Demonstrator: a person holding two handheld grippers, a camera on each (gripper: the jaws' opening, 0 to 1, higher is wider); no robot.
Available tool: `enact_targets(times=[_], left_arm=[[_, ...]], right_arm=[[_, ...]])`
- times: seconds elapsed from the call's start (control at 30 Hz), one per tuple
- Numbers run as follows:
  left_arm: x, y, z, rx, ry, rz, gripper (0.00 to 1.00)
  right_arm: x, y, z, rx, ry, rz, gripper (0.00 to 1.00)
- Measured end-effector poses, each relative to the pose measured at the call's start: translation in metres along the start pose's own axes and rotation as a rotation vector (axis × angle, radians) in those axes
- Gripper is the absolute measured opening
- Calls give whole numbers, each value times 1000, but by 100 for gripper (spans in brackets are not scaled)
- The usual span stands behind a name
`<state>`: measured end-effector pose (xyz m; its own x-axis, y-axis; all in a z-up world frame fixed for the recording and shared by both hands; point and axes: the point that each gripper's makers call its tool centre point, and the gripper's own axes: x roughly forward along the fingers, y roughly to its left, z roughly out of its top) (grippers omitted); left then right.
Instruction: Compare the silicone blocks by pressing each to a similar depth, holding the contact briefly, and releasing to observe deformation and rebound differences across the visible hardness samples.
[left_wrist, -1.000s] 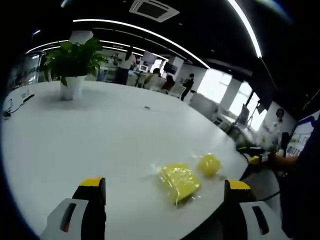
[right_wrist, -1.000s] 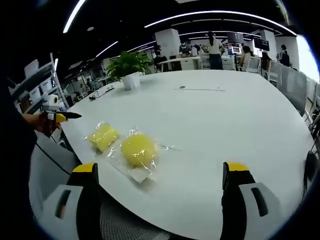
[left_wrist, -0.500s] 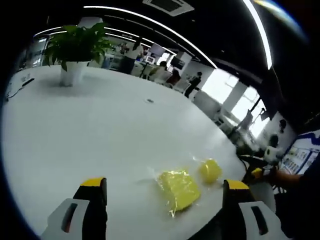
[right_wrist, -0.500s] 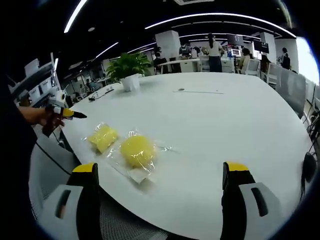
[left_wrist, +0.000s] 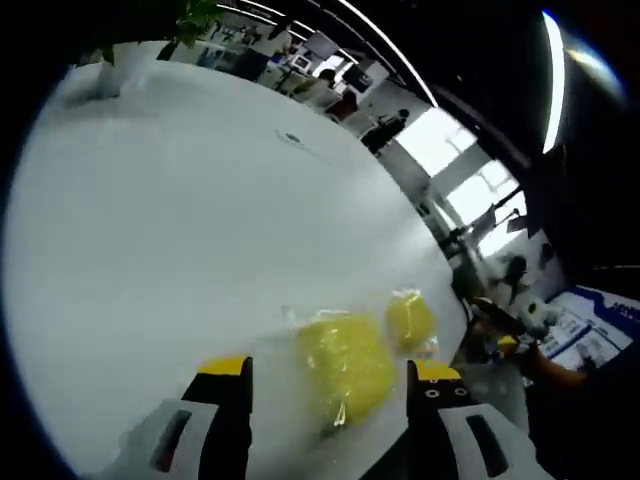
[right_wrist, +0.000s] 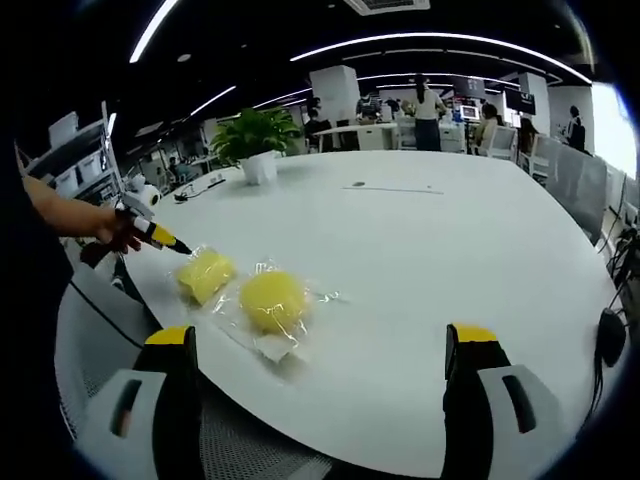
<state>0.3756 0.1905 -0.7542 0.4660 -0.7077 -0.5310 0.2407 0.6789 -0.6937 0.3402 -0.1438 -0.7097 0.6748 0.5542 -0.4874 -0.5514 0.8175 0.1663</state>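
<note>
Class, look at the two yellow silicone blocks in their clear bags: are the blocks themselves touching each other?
Apart. In the right gripper view, white table shows between the squarish block and the round block.

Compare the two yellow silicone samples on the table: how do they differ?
The round yellow sample is dome-like and looks larger here; the blocky yellow sample is flatter with squarer edges. The round one lies nearer the right gripper; the blocky one is closer to the left gripper. Both are bagged in clear plastic on the white table.
</note>
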Motion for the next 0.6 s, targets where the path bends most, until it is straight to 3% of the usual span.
enact_targets(times=[0.03, 0.13, 0.2, 0.27, 0.5, 0.57, 0.6], left_arm=[[3, 1, 5, -31, -27, -15, 56], [8, 9, 7, -78, -36, -13, 49], [12, 17, 11, -107, -59, 1, 37], [16, 18, 11, -135, -46, -9, 28], [25, 15, 2, -144, 25, -15, 21], [27, 21, 3, -172, 29, 1, 14], [28, 21, 4, -227, 27, 1, 10]], right_arm=[[0, 0, 0, 0, -1, -2, 96], [-2, 1, 0, 9, 6, -19, 96], [-6, 1, 3, 9, 1, -32, 96], [-10, 2, 6, 5, -16, -40, 96], [-11, -4, 4, 36, -32, -60, 96], [-10, -8, 3, 44, -34, -60, 96], [-10, -9, 3, 49, -36, -61, 96]])
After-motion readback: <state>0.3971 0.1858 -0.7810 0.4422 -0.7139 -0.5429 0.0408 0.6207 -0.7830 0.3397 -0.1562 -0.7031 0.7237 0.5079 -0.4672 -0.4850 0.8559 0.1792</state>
